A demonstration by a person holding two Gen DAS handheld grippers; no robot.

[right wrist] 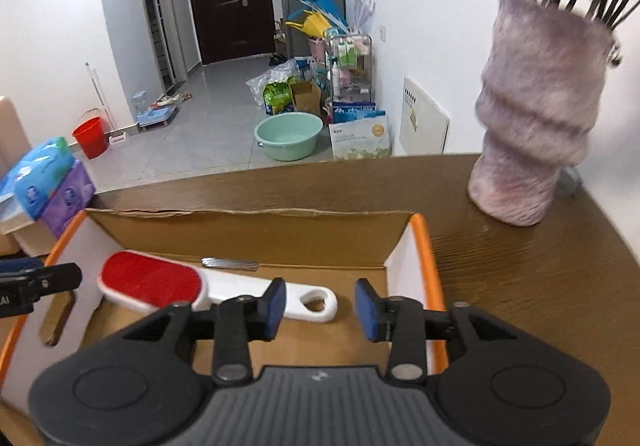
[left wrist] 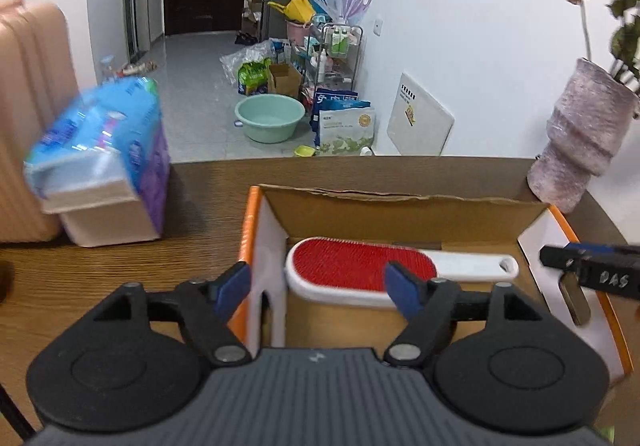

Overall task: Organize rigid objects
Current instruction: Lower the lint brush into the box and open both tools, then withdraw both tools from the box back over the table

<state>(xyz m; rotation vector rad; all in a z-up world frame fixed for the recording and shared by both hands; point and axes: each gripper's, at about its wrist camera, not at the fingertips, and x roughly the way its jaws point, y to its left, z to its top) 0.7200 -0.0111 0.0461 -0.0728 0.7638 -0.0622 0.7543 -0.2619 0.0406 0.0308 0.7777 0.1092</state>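
A white lint brush with a red pad [left wrist: 360, 266] lies flat inside an open cardboard box with orange edges [left wrist: 252, 214]. My left gripper [left wrist: 318, 286] is open and empty above the box's left wall, its right finger over the brush. In the right wrist view the brush [right wrist: 152, 282] lies in the box [right wrist: 424, 246] with a small metal tool [right wrist: 230, 263] behind it. My right gripper [right wrist: 320, 308] is open and empty above the box's right part, just past the brush handle's end [right wrist: 316, 304]. Its fingers enter the left wrist view at the right [left wrist: 588, 266].
The box stands on a wooden table [right wrist: 500, 266]. A lilac vase with flowers [right wrist: 536, 126] stands at the table's back right. Stacked tissue packs [left wrist: 104, 150] sit at the left. Beyond the table's far edge is a floor with a green basin [right wrist: 288, 136].
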